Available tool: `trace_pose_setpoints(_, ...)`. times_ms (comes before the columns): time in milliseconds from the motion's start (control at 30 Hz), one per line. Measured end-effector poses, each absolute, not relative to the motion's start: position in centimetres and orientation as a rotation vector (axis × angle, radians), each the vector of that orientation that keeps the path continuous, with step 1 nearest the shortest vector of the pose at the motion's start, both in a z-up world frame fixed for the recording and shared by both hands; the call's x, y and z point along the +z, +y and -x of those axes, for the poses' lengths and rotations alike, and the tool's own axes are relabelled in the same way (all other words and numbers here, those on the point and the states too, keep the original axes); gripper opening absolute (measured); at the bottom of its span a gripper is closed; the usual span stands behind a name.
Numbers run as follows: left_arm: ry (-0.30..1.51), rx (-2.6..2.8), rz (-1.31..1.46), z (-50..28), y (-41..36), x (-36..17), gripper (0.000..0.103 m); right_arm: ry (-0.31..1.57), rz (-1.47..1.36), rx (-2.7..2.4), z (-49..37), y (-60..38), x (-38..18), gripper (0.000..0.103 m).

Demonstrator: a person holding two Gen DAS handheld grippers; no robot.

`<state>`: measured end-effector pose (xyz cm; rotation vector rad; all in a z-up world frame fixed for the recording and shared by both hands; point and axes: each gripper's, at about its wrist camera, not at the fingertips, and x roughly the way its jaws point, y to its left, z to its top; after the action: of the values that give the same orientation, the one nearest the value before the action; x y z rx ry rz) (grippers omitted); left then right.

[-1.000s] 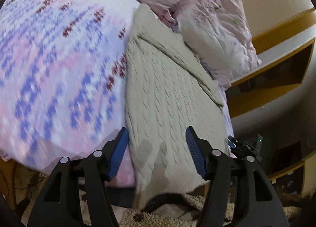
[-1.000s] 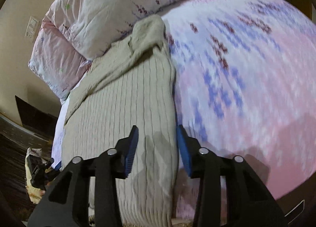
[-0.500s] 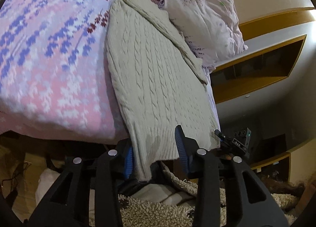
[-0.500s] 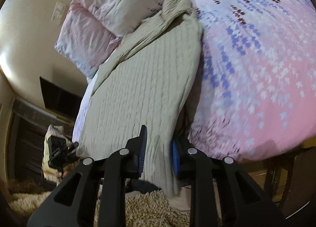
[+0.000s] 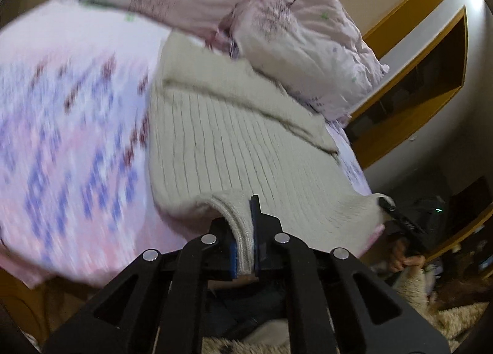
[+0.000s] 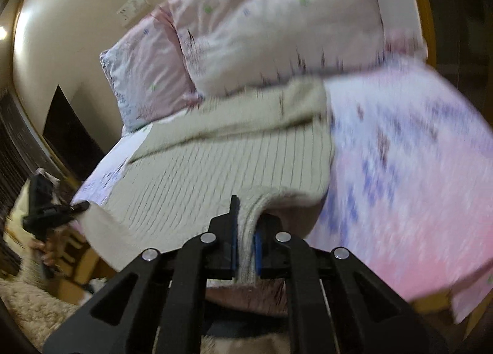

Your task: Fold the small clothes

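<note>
A cream cable-knit sweater (image 5: 240,150) lies lengthwise on the bed, one sleeve folded across its far end; it also shows in the right wrist view (image 6: 215,166). My left gripper (image 5: 245,246) is shut on the sweater's near hem at its left corner and holds it lifted off the bed edge. My right gripper (image 6: 245,246) is shut on the hem at the other corner, lifted the same way. The other gripper appears at the far corner of the hem in each view (image 5: 397,215) (image 6: 49,206).
The bed has a pink and purple patterned cover (image 5: 67,150). Two pink pillows (image 5: 295,30) lie past the sweater's far end. A wooden shelf unit (image 5: 431,83) stands by the wall. A shaggy beige rug (image 6: 30,311) lies on the floor below.
Both grippers have closed on the sweater's near hem, which hung over the bed edge, and have lifted it up and forward toward the pillows.
</note>
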<state>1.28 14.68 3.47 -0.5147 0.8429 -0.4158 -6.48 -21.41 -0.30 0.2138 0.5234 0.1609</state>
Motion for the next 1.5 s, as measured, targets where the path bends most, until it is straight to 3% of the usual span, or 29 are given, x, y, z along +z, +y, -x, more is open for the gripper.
trace_pose_setpoints(333,0.728,-0.308,0.411,-7.1,14.9,7.1,0.006,0.360,-0.029,0.023,2.9,-19.9,3.4,0.007)
trace_pose_setpoints(733,0.623,-0.243,0.364,-16.2,14.6,10.4,0.006,0.252,-0.017,-0.043,-5.3,-19.9,7.2,0.007)
trace_pose_setpoints(1067,0.699,-0.211,0.434,-24.6,14.9,7.1,0.006,0.355,-0.148,-0.071,-14.3,-22.5,5.3,0.007)
trace_pose_setpoints(1500,0.847,-0.210,0.602,-29.6,16.2,0.6,0.006,0.583,-0.381,-0.104,-22.1,-26.5,-0.4,0.008)
